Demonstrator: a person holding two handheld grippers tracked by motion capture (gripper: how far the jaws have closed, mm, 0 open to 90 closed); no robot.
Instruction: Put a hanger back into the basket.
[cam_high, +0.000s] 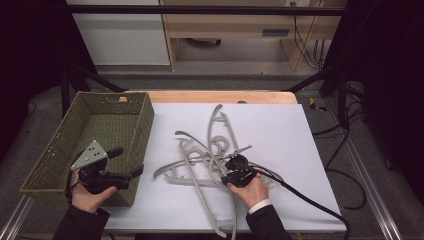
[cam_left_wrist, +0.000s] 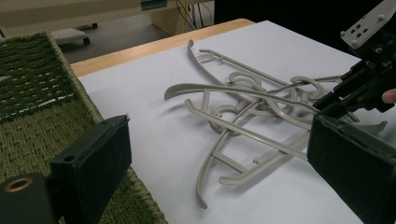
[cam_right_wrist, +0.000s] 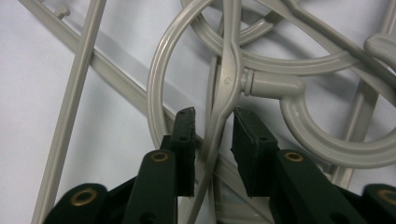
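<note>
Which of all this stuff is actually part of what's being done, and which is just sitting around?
Part of the job:
grey hangers, tangled on the white sheet
right gripper, jaws either side of one hanger bar
left gripper, open
green woven basket

Just lying about:
wooden furniture
floor cables

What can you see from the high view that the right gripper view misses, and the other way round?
The high view alone shows the green woven basket, the left hand-held gripper held open above its corner, and the whole white table sheet. The right gripper view alone shows, close up, a thin hanger bar running between its part-open jaws. Both show the tangled pile of grey plastic hangers.
</note>
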